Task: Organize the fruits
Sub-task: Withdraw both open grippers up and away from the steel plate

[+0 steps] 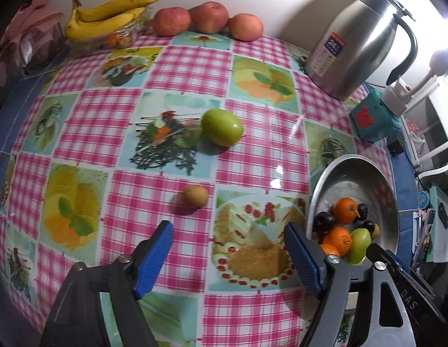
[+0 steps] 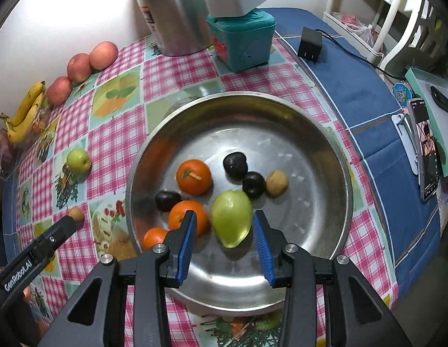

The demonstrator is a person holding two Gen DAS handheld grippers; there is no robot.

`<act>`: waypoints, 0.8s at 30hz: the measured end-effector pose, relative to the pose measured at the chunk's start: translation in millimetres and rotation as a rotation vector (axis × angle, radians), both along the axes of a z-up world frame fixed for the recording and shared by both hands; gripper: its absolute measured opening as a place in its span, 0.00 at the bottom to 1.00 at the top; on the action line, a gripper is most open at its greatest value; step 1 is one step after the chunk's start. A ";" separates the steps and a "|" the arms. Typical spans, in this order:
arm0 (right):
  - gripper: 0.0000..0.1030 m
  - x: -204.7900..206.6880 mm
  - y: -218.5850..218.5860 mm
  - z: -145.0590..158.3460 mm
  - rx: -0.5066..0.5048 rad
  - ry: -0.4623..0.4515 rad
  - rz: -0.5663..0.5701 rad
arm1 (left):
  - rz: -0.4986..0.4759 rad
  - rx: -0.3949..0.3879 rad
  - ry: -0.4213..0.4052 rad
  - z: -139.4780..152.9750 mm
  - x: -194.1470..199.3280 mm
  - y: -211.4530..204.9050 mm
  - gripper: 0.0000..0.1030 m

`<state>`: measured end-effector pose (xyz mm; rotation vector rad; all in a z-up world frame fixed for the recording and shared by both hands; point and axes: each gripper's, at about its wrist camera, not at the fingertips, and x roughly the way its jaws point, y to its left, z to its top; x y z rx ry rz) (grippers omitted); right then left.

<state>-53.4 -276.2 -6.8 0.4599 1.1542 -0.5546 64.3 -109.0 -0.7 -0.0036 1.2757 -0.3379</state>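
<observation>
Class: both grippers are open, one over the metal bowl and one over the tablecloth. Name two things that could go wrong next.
1. The green fruit between the right gripper fingers leans on an orange; it may roll.
2. The left gripper could nudge the small brown fruit away, since it lies loose on the smooth tablecloth.

— Where does the left wrist view look from?
— Low over the tabletop [image 1: 253, 133], facing the back wall, with the metal bowl [image 1: 365, 170] at its right edge.
— And the right wrist view?
— Close above the same metal bowl [image 2: 325, 156], looking down and forward. Both share the bowl, the green apple [image 1: 222, 127] [image 2: 78, 160] and the kettle [image 1: 357, 40] [image 2: 166, 11].
</observation>
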 end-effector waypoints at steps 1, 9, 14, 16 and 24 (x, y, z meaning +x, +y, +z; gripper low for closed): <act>0.40 -1.6 2.9 0.2 0.001 -0.002 0.003 | 0.006 0.000 -0.004 0.7 -0.7 2.8 0.82; 0.40 -10.8 21.6 1.2 -0.009 -0.001 0.031 | 0.029 0.016 -0.012 1.1 -10.0 20.9 0.92; 0.40 -18.0 30.7 -0.9 -0.001 0.001 0.045 | 0.036 0.035 -0.023 -0.1 -18.9 30.5 0.98; 0.40 -19.7 33.8 -1.1 -0.002 0.001 0.051 | 0.037 0.043 -0.037 0.9 -21.4 32.6 1.00; 0.51 -15.8 36.5 -3.2 -0.027 0.012 0.070 | 0.023 0.101 -0.079 -1.3 -20.7 35.3 1.00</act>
